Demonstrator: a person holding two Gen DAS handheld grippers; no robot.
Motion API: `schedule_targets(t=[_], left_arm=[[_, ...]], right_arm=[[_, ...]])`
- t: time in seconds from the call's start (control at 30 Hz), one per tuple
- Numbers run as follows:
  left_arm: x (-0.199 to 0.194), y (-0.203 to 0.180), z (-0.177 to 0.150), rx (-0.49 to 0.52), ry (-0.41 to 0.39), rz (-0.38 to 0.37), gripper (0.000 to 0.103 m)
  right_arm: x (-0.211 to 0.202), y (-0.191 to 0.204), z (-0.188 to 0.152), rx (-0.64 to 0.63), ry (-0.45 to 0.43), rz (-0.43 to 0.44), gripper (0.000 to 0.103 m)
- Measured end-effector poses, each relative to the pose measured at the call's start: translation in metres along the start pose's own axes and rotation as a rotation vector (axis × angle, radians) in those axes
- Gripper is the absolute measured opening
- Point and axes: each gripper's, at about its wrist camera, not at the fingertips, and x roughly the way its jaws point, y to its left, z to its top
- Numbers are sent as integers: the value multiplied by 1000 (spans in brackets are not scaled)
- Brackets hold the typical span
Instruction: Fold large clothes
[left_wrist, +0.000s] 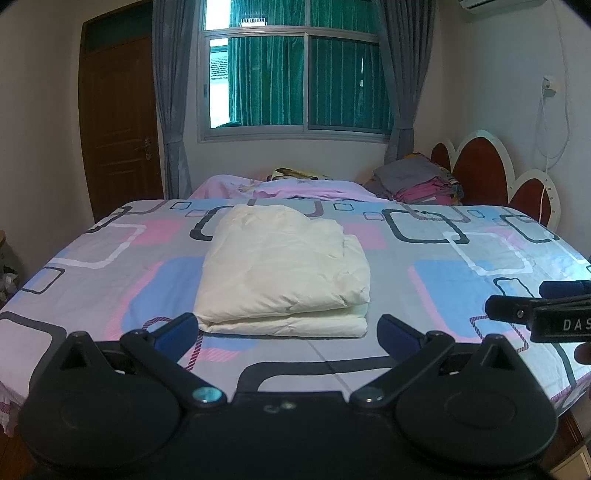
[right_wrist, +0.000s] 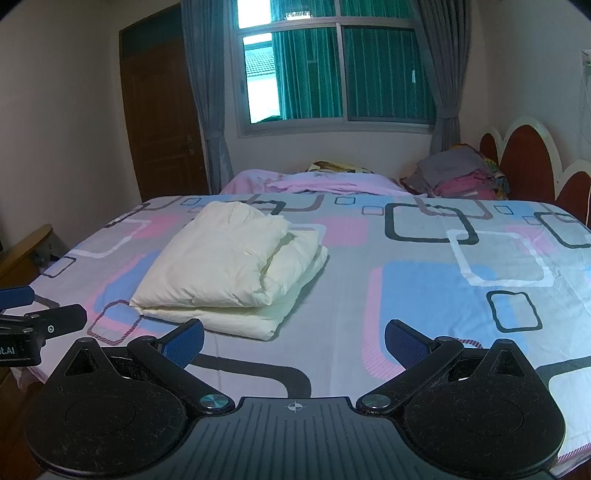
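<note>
Cream garment (left_wrist: 282, 269): lies folded into a compact rectangular bundle on the patterned bedsheet (left_wrist: 443, 280), centre of the left wrist view, left of centre in the right wrist view (right_wrist: 229, 269).

Step in hand, judged: folding looks finished or nearly so. Bundle shows at least 2 stacked layers at its near edge, the upper one puffier and set slightly back from the lower.

Left gripper (left_wrist: 288, 330): jaws spread wide, nothing between them, held low in the frame just short of the bundle's near edge, not touching it. Right gripper (right_wrist: 295, 341): jaws also wide apart and empty, lower centre of its frame, over bare sheet to the right of the bundle. Each gripper shows at the edge of the other's view: right one at right edge (left_wrist: 532, 314), left one at left edge (right_wrist: 37, 321).

Next move, judged: either no more folds, or 1 tidy-up press on the loose right side, where a flap sits offset and the edges do not line up. That would call for closing in on the right edge and squaring it.

Look: pale cream, soft and padded, lightly wrinkled, top end rumpled. Type of garment cannot be told.

Upper right: pile of folded clothes (left_wrist: 421, 181) beside the headboard (left_wrist: 480, 170).
</note>
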Motion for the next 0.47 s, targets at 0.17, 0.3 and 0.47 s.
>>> schedule_targets(t=[0.17,0.3,0.47], left_arm=[[-1,-1,0,-3,-18,-1,103],[-3,-1,0,-3,-31,-13,103],[-3,-2,-1,-5,-29,-7,103]], right_arm=[[-1,0,2,-2,-6,1,103],[-2,0,2,-5,-9,4,103],[-2,1,2,-5,-9,8,103]])
